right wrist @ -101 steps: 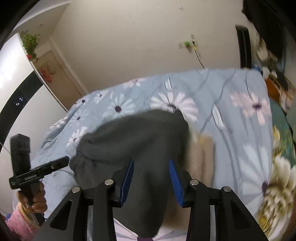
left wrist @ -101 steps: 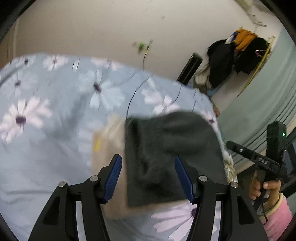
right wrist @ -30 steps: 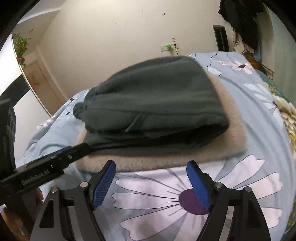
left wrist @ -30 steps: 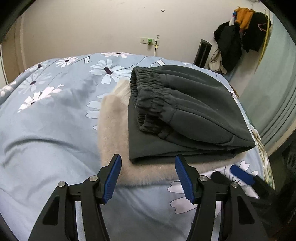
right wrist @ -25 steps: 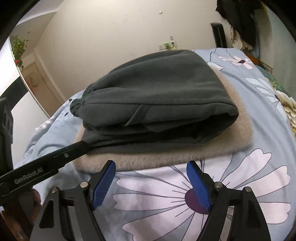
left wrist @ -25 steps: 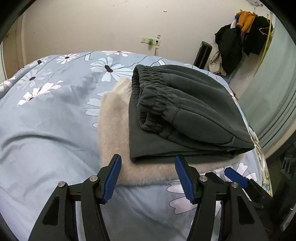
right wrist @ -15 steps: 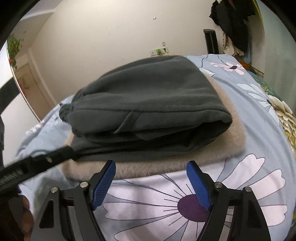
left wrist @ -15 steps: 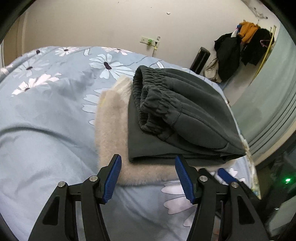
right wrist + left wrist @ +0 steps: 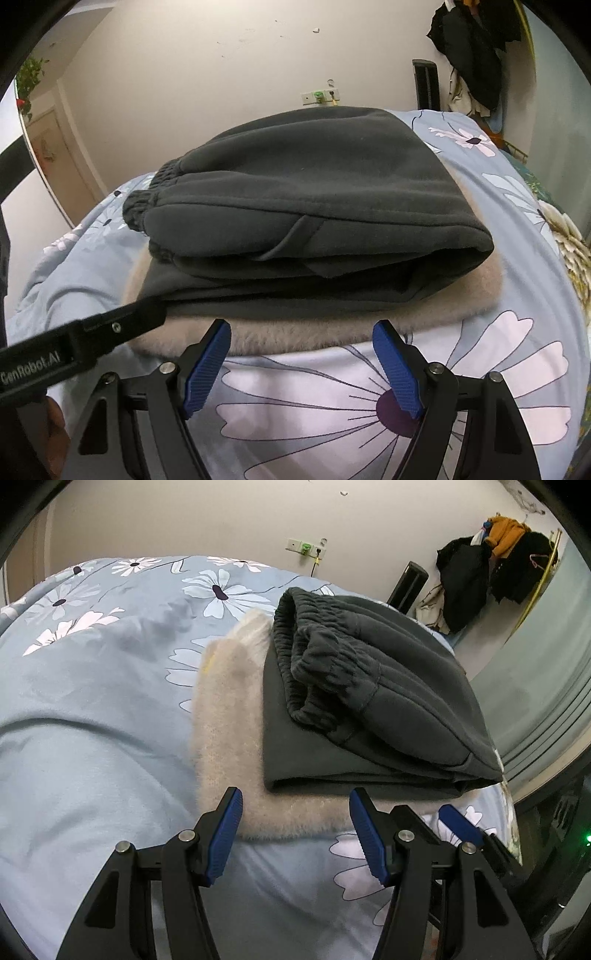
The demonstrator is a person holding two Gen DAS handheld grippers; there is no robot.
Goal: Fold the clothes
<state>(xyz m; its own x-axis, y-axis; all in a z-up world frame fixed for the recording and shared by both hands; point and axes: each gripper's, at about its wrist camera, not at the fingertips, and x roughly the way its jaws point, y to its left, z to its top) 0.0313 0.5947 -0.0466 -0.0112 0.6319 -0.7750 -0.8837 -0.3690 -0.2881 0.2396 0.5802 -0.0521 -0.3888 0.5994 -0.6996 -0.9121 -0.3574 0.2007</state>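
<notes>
Left view: my left gripper (image 9: 295,830) hovers over the bed (image 9: 92,720), its jaws spread with nothing between them. Just past the blue pads (image 9: 225,834) lies a fluffy beige garment (image 9: 225,746), flat on the flowered blue cover. On top of it rest the folded dark grey trousers (image 9: 388,709), elastic waistband turned toward the left of the picture, folded edges facing me. The beige layer shows as a border along the left and near sides of the grey stack.

Right view: my right gripper (image 9: 303,365) has its jaws spread wide, also empty, above a large white flower printed on the cover. The same grey trousers (image 9: 314,192) sit straight ahead on the beige garment (image 9: 295,336), whose near edge lies just beyond my pads. One finger of my left gripper (image 9: 122,328) enters from the left and reaches the near left corner of the stack; whether it touches the cloth I cannot tell.

Background: a pale wall with a socket (image 9: 304,548), and dark coats (image 9: 491,568) hanging at the right.
</notes>
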